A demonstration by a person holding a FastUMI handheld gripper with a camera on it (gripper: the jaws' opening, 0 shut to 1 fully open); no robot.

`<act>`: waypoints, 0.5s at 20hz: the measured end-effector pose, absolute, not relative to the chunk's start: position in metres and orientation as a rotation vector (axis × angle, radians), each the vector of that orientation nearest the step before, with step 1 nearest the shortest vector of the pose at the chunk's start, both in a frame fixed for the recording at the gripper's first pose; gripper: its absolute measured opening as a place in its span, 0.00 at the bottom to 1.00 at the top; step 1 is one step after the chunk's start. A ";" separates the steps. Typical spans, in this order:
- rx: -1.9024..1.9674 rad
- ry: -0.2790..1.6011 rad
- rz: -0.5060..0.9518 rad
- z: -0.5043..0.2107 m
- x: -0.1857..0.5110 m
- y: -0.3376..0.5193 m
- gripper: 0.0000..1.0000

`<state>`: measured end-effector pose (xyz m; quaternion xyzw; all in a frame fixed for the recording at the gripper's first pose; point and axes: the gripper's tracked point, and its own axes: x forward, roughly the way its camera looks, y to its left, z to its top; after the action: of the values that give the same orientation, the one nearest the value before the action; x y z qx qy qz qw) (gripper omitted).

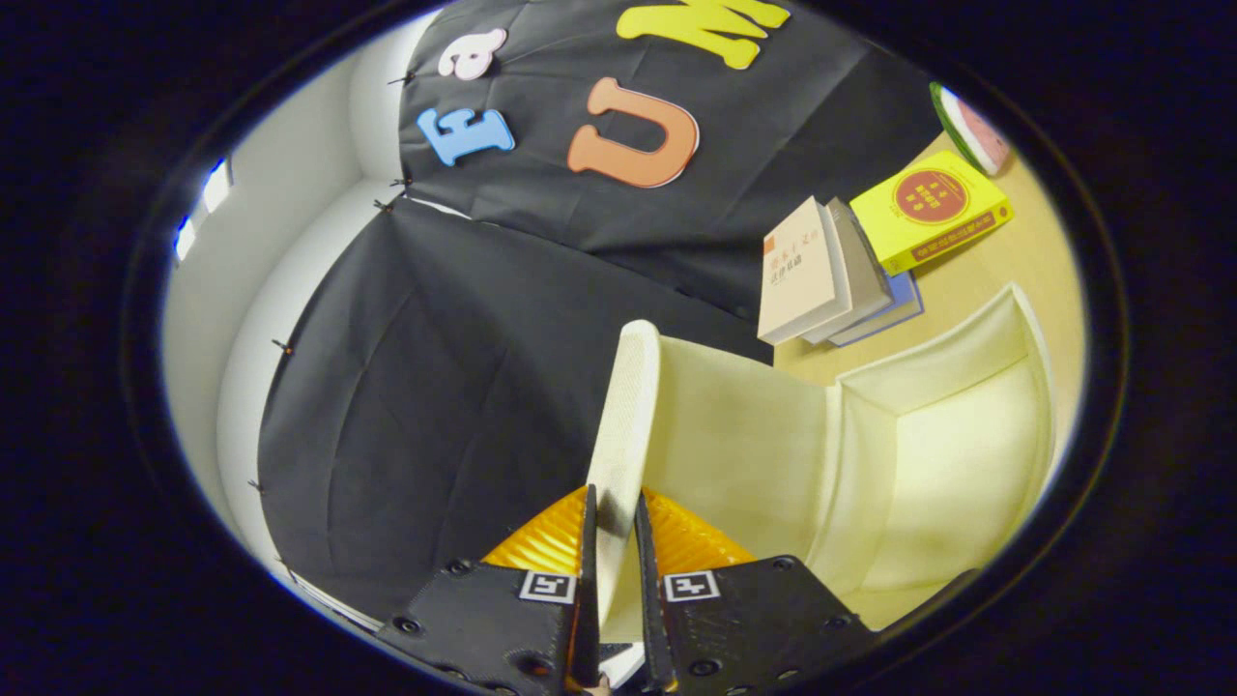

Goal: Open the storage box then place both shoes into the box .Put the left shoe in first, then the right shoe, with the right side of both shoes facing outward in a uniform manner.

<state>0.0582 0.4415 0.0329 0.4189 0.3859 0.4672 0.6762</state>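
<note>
Opening step is in hand: the tool [615, 527] is clamping the edge of the storage box's lid [628, 416], both fingers [588, 541] pressing on the thin cream flap, one on each face, and the flap is standing up on edge between them. The view is tilted, so the flap is running away from the fingers toward the black cloth wall.

The storage box [966, 454] is sitting on the worktop [1024, 261], just beyond and to the right of the fingers, cream-coloured, mouth open toward the tool. Its inside walls and floor are showing bare; I am seeing nothing lying in the part of it that shows. The near lower corner is hidden by the tool body, so that bit I cannot vouch for. No shoe is going in yet, judging by the bare interior, so the task is looking early: lid mostly lifted, both shoes still to place.

Next move, as I judge it: swinging the lid fully back until it is holding open by itself, then letting go and going for the left shoe first. Risk: the flap is thin and may be springing back once released.

Beyond the box, a stack of books [831, 275] is lying on the worktop with a yellow book [930, 208] just beside it, and a watermelon-slice thing [971, 126] is sitting further off.
</note>
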 end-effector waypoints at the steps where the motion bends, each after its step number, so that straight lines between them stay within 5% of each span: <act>1: 0.930 0.854 1.074 0.034 0.056 0.444 0.19; 8: 0.905 0.885 1.090 0.012 0.046 0.473 0.72; 10: 0.842 0.891 1.063 0.000 0.046 0.470 0.78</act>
<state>0.0462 0.4704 0.0001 0.3762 0.3983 0.4750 0.6887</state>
